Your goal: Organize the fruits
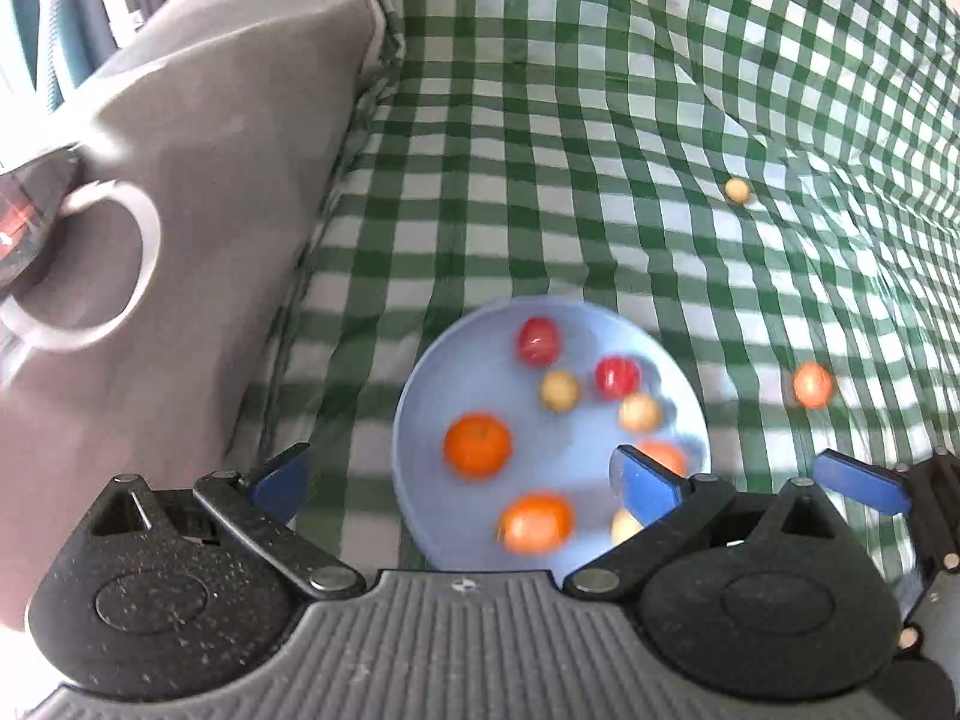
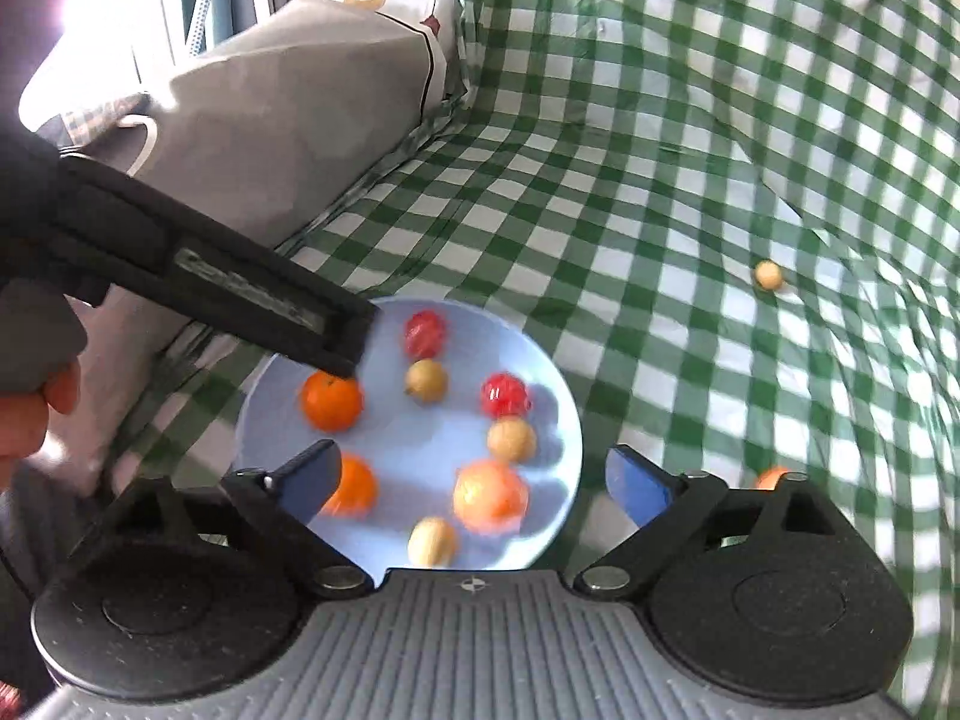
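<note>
A light blue plate (image 1: 456, 372) (image 2: 552, 420) lies on the green checked cloth and holds several small fruits: oranges (image 1: 477, 444) (image 2: 331, 401), red fruits (image 1: 538, 341) (image 2: 423, 333) and beige balls (image 1: 559, 390) (image 2: 426, 380). A beige ball (image 1: 737, 190) (image 2: 768, 275) and an orange fruit (image 1: 812, 384) (image 2: 773, 477) lie on the cloth right of the plate. My left gripper (image 1: 462, 480) is open and empty over the plate's near side. My right gripper (image 2: 474, 477) is open and empty over the plate.
A grey bag (image 1: 228, 150) (image 2: 288, 102) with a white ring handle (image 1: 114, 264) stands left of the plate. The left gripper's body (image 2: 240, 288) reaches over the plate's left rim. The right gripper's blue finger (image 1: 858, 480) shows at the right edge.
</note>
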`<state>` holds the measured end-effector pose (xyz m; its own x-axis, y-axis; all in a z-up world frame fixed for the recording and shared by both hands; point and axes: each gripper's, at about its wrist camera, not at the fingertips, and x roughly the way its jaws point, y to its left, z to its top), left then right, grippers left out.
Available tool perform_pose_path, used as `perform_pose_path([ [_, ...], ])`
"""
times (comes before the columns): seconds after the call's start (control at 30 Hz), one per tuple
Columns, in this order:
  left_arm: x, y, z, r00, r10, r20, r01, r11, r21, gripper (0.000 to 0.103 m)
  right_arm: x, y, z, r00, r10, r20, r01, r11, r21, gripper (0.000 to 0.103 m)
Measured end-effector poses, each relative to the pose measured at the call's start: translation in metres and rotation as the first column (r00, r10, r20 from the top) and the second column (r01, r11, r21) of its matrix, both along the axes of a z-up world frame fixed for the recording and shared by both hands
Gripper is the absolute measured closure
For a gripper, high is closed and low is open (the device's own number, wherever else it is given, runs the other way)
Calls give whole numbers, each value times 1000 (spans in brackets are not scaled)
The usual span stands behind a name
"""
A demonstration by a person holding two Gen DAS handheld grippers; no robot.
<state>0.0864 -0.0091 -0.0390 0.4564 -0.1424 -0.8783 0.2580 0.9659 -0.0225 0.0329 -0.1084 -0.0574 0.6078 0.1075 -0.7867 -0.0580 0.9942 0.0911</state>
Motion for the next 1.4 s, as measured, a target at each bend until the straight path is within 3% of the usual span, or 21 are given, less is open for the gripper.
perform_pose_path([
  [0.2, -56, 23, 14, 999, 46, 9, -46, 999, 5, 0, -55, 10, 19, 999, -44, -3, 44, 999, 12, 2],
  [0.37, -77, 27, 24, 998, 33, 50, -35, 999, 31, 0, -82, 24, 32, 998, -52, 37, 54, 998, -33, 1],
  [0.63, -100, 29, 38, 997, 27, 74, -28, 1000, 10, 0, -108, 25, 45, 995, -78, 69, 80, 996, -32, 1],
  [1.4, -117, 22, 51, 994, -7, 111, 5, 1000, 24, 0, -127, 23, 56, 989, -99, 110, 103, 994, -25, 1],
])
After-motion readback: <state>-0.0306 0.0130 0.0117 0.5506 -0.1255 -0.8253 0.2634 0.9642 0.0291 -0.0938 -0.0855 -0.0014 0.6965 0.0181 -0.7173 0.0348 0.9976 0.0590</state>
